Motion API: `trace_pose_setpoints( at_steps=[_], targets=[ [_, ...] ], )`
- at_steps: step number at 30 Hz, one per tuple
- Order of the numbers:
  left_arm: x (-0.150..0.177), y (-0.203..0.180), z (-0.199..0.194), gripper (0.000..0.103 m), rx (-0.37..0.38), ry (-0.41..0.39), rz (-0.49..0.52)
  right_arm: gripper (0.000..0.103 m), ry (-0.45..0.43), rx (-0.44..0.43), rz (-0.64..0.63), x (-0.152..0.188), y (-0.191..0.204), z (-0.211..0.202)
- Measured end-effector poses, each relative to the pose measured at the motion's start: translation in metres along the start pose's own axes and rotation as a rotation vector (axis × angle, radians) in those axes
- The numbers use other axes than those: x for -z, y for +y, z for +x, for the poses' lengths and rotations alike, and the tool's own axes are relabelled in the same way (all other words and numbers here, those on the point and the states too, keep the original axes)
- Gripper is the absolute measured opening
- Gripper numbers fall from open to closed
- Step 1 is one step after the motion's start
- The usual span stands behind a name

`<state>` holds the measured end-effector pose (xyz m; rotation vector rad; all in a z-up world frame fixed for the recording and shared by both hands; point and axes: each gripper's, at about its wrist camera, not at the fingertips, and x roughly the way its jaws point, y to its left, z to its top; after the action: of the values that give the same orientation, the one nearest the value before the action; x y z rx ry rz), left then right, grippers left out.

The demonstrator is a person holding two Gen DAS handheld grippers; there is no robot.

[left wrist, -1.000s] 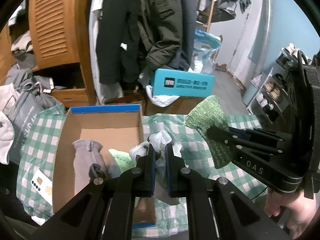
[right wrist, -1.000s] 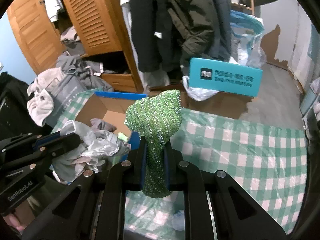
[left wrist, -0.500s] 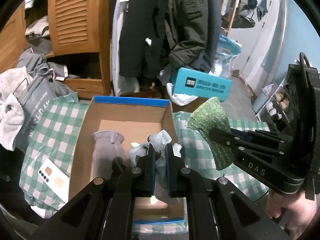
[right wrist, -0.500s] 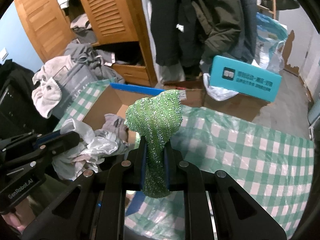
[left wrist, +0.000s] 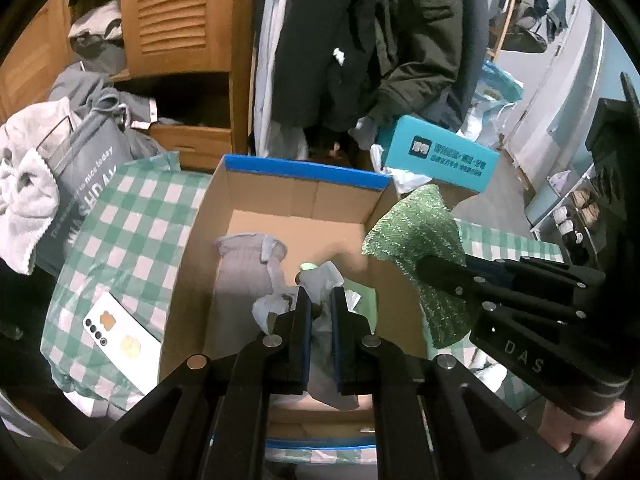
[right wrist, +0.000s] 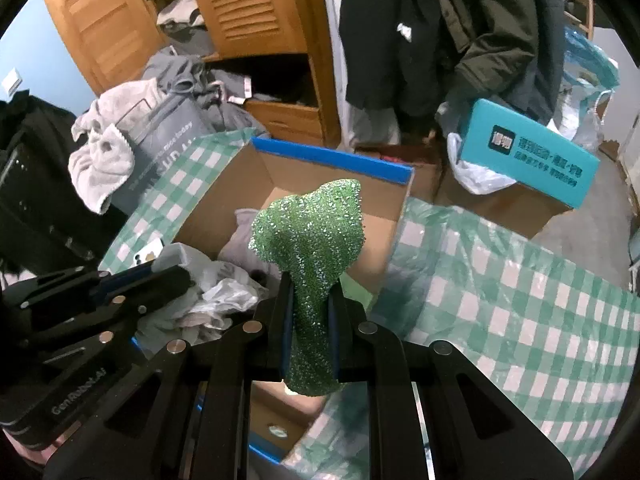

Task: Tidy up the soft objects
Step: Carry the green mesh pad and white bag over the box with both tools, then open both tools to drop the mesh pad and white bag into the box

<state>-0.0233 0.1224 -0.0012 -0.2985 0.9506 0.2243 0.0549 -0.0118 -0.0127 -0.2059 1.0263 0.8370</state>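
Left wrist view: looks forward and down along own fingers, close above cardboard box (left wrist: 280, 216), facing wardrobe (left wrist: 176, 20) at 12 o'clock. Right wrist view: similar heading, set further right, box (right wrist: 332, 156) at 11 o'clock. Shared: box, checked cloth (left wrist: 132, 216) (right wrist: 520, 300), teal carton (left wrist: 440, 156) (right wrist: 528, 156); heights probably similar.

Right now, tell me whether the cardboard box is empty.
Not empty. The cardboard box is open-topped and a grey glove lies on its floor; most of the floor shows bare.
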Motion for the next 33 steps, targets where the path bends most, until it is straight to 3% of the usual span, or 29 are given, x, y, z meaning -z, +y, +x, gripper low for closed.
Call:
trace_pose_setpoints(
  at_steps=[8,12,16,19,33],
  targets=[
    [0.001,0.009,0.016,0.010,0.000,0.039,-0.036,0.016,0.053,-0.014,0.007,0.000,0.004,0.020],
    [0.003,0.014,0.019,0.027,-0.010,0.056,-0.062,0.023,0.077,-0.012,0.033,0.001,0.000,0.025],
    [0.002,0.012,0.017,0.043,-0.022,0.044,-0.055,0.036,0.085,-0.009,0.044,0.002,-0.004,0.025],
    [0.001,0.007,0.014,0.045,-0.030,0.037,-0.039,0.047,0.084,-0.001,0.052,0.003,-0.007,0.023],
    [0.002,-0.009,0.015,0.048,-0.021,0.042,0.002,0.051,0.086,0.041,0.083,0.013,-0.029,0.015]
  ],
)
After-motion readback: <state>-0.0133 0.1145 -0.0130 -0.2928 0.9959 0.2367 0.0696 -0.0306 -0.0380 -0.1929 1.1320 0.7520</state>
